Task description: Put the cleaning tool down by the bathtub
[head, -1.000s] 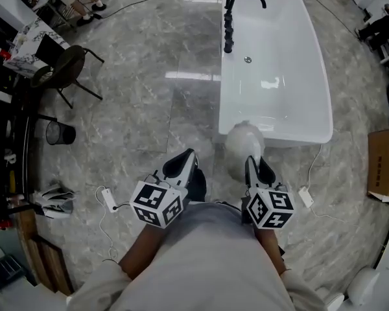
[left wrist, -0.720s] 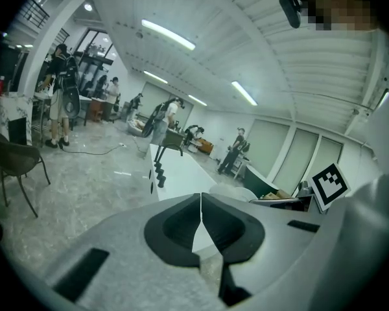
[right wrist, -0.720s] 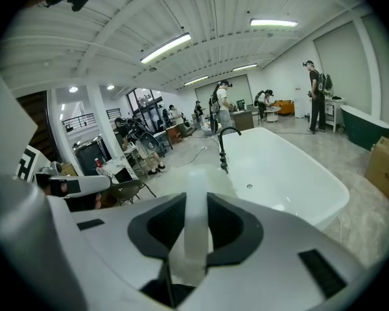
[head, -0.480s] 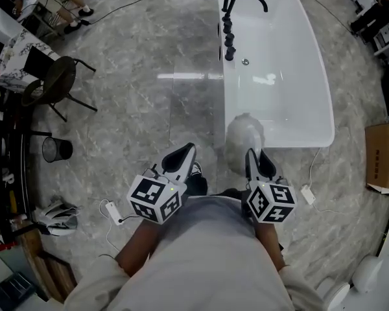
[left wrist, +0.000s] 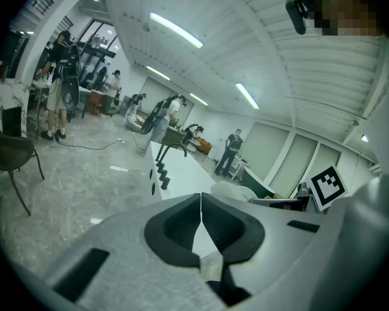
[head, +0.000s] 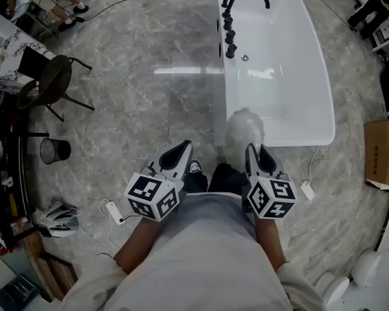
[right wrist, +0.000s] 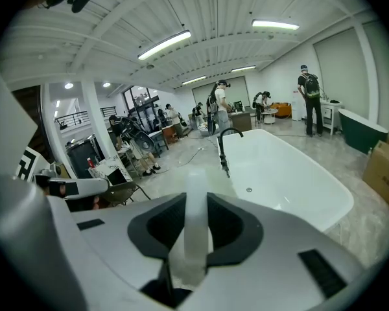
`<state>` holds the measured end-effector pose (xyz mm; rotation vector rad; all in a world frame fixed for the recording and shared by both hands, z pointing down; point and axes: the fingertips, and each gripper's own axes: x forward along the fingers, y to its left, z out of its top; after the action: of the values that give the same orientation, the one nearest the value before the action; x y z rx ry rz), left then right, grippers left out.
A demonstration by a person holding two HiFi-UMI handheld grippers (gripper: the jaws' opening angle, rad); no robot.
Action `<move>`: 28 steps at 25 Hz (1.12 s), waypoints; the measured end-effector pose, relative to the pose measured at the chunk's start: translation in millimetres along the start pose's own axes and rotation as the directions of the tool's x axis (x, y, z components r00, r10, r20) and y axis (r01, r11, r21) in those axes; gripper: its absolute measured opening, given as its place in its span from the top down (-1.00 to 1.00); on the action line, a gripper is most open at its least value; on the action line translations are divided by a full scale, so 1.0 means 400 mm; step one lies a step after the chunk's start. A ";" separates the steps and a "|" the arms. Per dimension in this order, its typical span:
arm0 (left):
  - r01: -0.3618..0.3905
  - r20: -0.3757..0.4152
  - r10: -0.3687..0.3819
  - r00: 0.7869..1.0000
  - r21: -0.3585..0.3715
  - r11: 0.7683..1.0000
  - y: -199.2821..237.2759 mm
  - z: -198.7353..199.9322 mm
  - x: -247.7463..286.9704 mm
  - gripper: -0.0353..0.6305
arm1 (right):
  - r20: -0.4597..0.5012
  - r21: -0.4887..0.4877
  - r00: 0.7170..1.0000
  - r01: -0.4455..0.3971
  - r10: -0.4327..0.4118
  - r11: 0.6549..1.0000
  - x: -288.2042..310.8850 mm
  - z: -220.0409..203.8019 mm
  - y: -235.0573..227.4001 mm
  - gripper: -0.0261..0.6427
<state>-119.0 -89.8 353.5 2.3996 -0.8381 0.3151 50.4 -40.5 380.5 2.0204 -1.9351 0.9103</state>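
The white bathtub (head: 279,70) with a black faucet (head: 236,5) lies ahead on the grey marble floor. The cleaning tool is a duster with a fluffy pale head (head: 244,133) that hangs at the tub's near end. My right gripper (head: 255,159) is shut on its translucent white handle (right wrist: 196,216), which runs up between the jaws toward the tub (right wrist: 292,173). My left gripper (head: 177,157) is held level with it on the left, shut with nothing in it (left wrist: 200,212). From that side the tub (left wrist: 181,170) and the duster head (left wrist: 228,187) show beyond the jaws.
A dark chair (head: 52,80) and a mesh wastebasket (head: 54,149) stand at the left beside a cluttered table. A cardboard box (head: 382,154) sits right of the tub. Cables with white adapters (head: 115,209) (head: 308,191) lie on the floor. Several people stand far off.
The view has drifted a little toward the tub's near end. Both grippers keep almost the same pose, and the duster stays in the right one.
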 end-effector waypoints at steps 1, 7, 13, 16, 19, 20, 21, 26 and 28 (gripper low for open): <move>0.001 -0.003 -0.001 1.000 -0.001 1.000 0.003 0.000 0.006 0.87 | 0.001 0.000 1.000 0.000 0.000 1.000 0.006 0.002 -0.002 0.67; 0.020 0.012 -0.020 1.000 -0.007 1.000 -0.006 0.019 0.038 0.87 | -0.011 0.000 1.000 -0.010 0.010 1.000 0.046 0.010 -0.029 0.67; 0.007 0.015 -0.006 1.000 -0.038 0.999 -0.004 0.041 0.058 0.87 | -0.036 -0.013 0.999 -0.033 0.032 0.999 0.097 0.024 -0.055 0.67; -0.014 0.012 0.015 1.000 -0.051 0.999 0.007 0.044 0.066 0.87 | -0.051 -0.023 0.998 -0.041 0.040 0.999 0.124 0.029 -0.066 0.67; -0.027 -0.001 0.027 1.000 -0.059 0.998 0.011 0.043 0.081 0.87 | -0.065 -0.029 0.997 -0.045 0.043 0.999 0.145 0.035 -0.078 0.67; -0.030 -0.006 0.030 1.000 -0.062 0.998 0.010 0.042 0.086 0.87 | -0.071 -0.031 0.997 -0.046 0.044 0.998 0.151 0.036 -0.082 0.67; -0.033 -0.010 0.032 0.999 -0.064 0.997 0.008 0.040 0.091 0.87 | -0.076 -0.032 0.996 -0.047 0.045 0.998 0.157 0.037 -0.087 0.67; -0.054 -0.047 0.051 0.998 -0.054 0.997 0.006 0.023 0.127 0.87 | -0.108 -0.032 0.993 -0.056 0.052 0.998 0.192 0.027 -0.114 0.67; -0.061 -0.060 0.058 0.997 -0.057 0.997 0.011 0.020 0.139 0.87 | -0.123 -0.031 0.991 -0.059 0.054 0.998 0.210 0.022 -0.121 0.67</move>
<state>-78.3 -124.8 370.6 2.3036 -0.8813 0.3770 95.4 -109.2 432.5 1.8538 -1.9372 0.9822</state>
